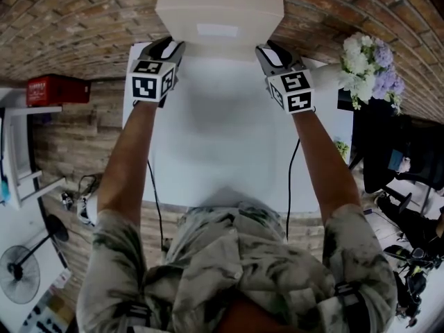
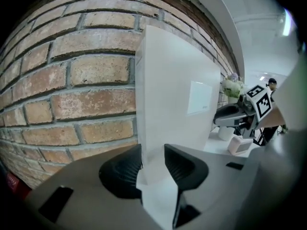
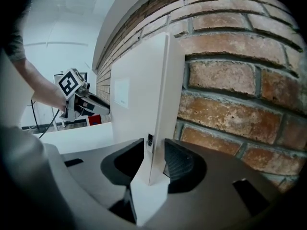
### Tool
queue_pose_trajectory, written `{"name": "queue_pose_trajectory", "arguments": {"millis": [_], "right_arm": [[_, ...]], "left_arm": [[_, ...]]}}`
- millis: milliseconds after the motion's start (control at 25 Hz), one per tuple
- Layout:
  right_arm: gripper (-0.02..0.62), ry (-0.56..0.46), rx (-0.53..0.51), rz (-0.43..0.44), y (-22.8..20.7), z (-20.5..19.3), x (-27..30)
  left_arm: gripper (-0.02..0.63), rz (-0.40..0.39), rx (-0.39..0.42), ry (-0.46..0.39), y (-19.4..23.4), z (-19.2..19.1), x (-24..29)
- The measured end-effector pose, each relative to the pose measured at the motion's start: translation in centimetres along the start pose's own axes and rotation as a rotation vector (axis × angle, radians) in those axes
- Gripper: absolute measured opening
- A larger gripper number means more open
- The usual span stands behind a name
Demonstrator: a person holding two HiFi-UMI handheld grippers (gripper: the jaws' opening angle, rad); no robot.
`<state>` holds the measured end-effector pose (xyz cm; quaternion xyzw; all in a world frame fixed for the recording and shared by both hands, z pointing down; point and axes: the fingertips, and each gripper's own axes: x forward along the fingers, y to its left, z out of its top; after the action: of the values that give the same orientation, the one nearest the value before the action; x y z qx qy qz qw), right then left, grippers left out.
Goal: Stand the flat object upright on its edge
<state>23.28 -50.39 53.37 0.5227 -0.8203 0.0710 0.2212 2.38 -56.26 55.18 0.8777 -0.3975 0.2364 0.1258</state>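
The flat white box (image 1: 219,16) stands upright on its long edge at the far side of the white table (image 1: 222,137), its back against the brick wall (image 1: 83,26). My left gripper (image 1: 170,44) is at the box's left end. In the left gripper view the box (image 2: 172,104) sits between the jaws (image 2: 152,164), and both pads lie against it. My right gripper (image 1: 267,47) is at the right end. There the box's narrow end (image 3: 160,104) stands between the jaws (image 3: 154,162) with the pads just off it.
A bunch of pale flowers (image 1: 371,68) stands at the table's right end, with a small white pot (image 2: 225,133) and a small pinkish block (image 2: 238,145) near it. A red case (image 1: 55,89) and a fan (image 1: 21,272) are off the table to the left.
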Motion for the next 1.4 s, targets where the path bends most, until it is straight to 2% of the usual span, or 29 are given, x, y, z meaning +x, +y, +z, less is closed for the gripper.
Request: {"name": "queue_pose_trajectory", "arguments": {"millis": [400, 640, 1040, 1400], "right_arm": [[0.143, 0.012, 0.032, -0.034, 1.9, -0.9, -3.5], [0.123, 0.0, 0.042, -0.043, 4.5, -0.6, -6.2], [0.066, -0.038, 0.064, -0.022, 12.4, 0.4, -12.5], [0.041, -0.066, 0.108, -0.007, 20.7, 0.0, -19.4]], "left_arm": [[0.152, 0.005, -0.028, -0.021, -0.3, -0.8, -4.0], [0.152, -0.03, -0.043, -0.041, -2.4, -1.6, -7.3], [0.147, -0.164, -0.081, -0.101, -10.0, -3.4, -15.3], [0.093, -0.241, -0.11, -0.124, -15.4, -7.2, -24.5]]}}
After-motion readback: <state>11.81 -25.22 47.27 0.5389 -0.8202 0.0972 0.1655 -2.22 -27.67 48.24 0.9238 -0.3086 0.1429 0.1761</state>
